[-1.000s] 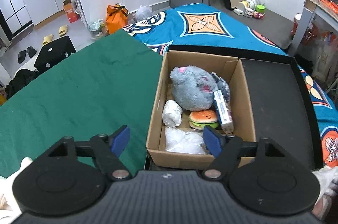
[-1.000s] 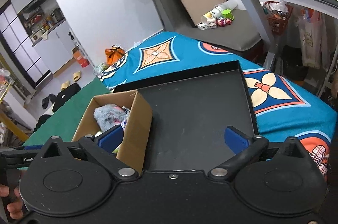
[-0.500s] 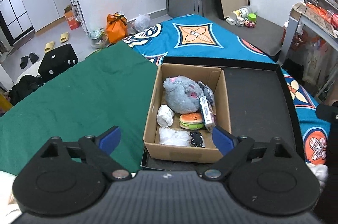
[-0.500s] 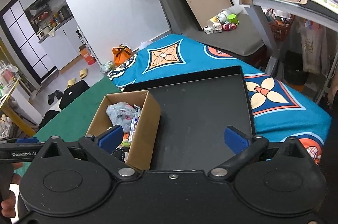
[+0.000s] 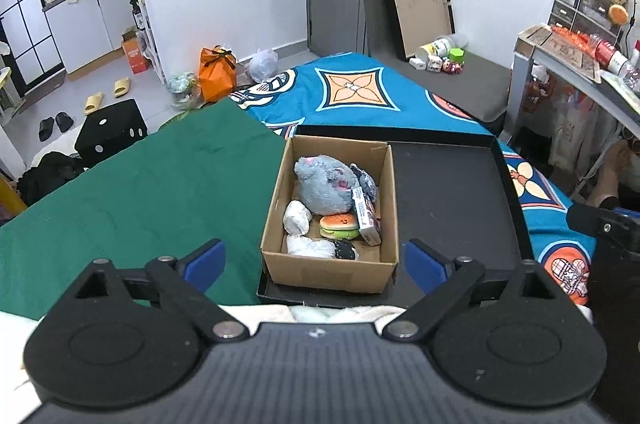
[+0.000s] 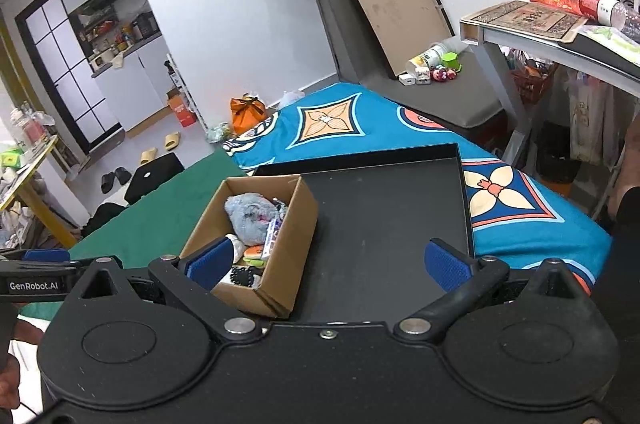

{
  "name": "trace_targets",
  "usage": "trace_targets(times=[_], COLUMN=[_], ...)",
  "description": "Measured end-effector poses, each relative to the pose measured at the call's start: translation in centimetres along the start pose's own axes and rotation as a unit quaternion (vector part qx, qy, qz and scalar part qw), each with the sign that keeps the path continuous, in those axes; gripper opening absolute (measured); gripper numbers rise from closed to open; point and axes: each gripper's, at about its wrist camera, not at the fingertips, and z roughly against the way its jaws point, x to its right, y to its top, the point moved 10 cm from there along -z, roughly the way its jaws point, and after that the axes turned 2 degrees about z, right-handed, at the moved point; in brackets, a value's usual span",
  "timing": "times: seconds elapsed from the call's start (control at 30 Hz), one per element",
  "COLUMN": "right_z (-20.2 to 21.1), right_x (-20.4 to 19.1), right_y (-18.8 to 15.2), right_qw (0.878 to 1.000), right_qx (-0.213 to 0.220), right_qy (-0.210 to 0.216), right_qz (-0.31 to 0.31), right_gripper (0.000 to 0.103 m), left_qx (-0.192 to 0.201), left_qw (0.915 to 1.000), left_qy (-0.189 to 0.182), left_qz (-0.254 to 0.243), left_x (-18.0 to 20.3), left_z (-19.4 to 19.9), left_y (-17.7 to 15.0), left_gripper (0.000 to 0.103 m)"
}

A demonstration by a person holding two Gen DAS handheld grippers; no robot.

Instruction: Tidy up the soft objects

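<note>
Cardboard box (image 5: 330, 270) lies below both downward-tilted grippers, left gripper (image 5: 314, 264) and right gripper (image 6: 328, 264), jaws wide, holding nothing.

Both grippers — left gripper (image 5: 316, 262), right gripper (image 6: 328, 262) — black plastic, blue ribbed pads (image 6: 444, 264), silver pivot screws (image 6: 240, 325)

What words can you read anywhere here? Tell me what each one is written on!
"GenRobot.AI" in white letters on the side of the left gripper, seen at the left edge of the right wrist view.
The small box inside the cardboard box has print on it, too small to read.
The orange carton on the floor and the bottle on the desk carry labels, too blurred to read.
</note>
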Motion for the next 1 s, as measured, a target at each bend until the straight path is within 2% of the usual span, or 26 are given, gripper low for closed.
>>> trace_targets(times=[0.3,0.77,1.0], right_z=[2.8,6.0,6.9], right_x=[-1.0,-1.1,-1.1], right_y=[-1.1,-2.7,-3.0], right_qw=[1.0,0.999,0.999], right_qx=[0.003,0.009,0.012], right_qy=[-0.002,-0.031,-0.028], right_qz=[0.022,0.041,0.038], right_gripper=[0.103,0.103,0.103], left_qx=[0.023,0.046,0.054], left_qw=[0.9997,0.9989,0.9985], left_qy=[0.001,-0.004,-0.001], left_qz=[0.003,-0.004,-0.008], left_x=[0.1,0.4,0.2], left_z=[3.3,6.7,7.8], left_y=[-1.3,-3.4,-4.0], left_gripper=[0.098,0.101,0.102])
